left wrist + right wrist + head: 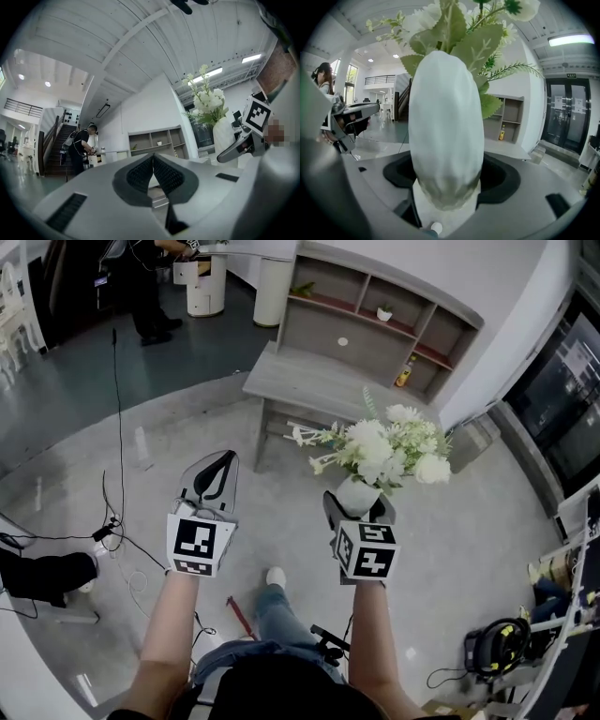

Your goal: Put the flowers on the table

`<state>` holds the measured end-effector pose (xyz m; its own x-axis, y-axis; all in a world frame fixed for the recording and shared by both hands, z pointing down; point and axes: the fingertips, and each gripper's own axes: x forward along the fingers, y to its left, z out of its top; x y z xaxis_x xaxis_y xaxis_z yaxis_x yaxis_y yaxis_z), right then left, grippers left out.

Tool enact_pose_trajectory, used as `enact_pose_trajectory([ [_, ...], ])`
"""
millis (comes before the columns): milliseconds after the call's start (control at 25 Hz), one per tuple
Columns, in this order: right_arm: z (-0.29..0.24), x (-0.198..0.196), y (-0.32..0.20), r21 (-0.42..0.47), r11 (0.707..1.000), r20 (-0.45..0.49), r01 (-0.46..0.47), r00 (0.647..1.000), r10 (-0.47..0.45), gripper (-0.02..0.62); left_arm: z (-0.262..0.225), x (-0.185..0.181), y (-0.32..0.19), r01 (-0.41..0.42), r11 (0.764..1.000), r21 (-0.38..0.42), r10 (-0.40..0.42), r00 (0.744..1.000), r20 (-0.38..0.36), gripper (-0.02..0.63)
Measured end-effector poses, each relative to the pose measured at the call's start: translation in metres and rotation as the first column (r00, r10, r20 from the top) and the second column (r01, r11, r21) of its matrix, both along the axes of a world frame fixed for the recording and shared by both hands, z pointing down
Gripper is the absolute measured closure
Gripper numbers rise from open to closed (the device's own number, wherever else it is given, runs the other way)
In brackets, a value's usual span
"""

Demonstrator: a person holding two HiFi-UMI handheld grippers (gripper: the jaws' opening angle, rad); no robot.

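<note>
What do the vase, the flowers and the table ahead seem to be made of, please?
Vase: probably ceramic with a matte finish; smooth, opaque white, evenly rounded.
Flowers: likely artificial, fabric or plastic; uniform white blooms and stiff flat leaves, though real ones can't be ruled out.
Table: wood or wood-look laminate; matte grey with faint grain lines.

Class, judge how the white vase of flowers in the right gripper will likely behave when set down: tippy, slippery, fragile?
Probably top-heavy: the flowers spread wider than the narrow vase. Its smooth, rounded wall looks slippery, so the right gripper, clamped low on it, may let it swivel. It looks ceramic, so likely fragile.
</note>
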<state>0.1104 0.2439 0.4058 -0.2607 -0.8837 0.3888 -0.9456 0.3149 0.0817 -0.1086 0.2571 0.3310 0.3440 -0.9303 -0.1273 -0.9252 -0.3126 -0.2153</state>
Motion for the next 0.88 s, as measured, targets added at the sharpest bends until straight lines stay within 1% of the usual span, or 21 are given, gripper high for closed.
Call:
enact_pose_trajectory([
  [360, -0.010, 0.015, -0.119, 0.003, 1.000, 0.010, 0.024, 1.000, -0.024, 0.209, -0.004, 0.019, -0.117, 0.007, 1.000, -0.019, -0.007, 1.000, 0.007, 0.594],
  [560, -0.018, 0.034, -0.190, 0.007, 0.999, 0.007, 0.038, 0.999, -0.038, 0.209, -0.011, 0.036, -0.185, 0.009, 1.000, -0.025, -0.009, 1.000, -0.002, 0.594],
  [680, -0.027, 0.043, -0.235, 0.007, 0.999, 0.006, 0.048, 0.999, -0.048, 0.209, -0.018, 0.042, -0.226, 0.026, 0.999, -0.031, -0.026, 1.000, -0.002, 0.594],
  [880, -0.029, 0.055, -0.286, 0.021, 0.998, 0.011, 0.062, 0.998, -0.062, 0.209, -0.010, 0.055, -0.268, 0.038, 0.998, -0.041, -0.038, 0.999, 0.007, 0.594],
])
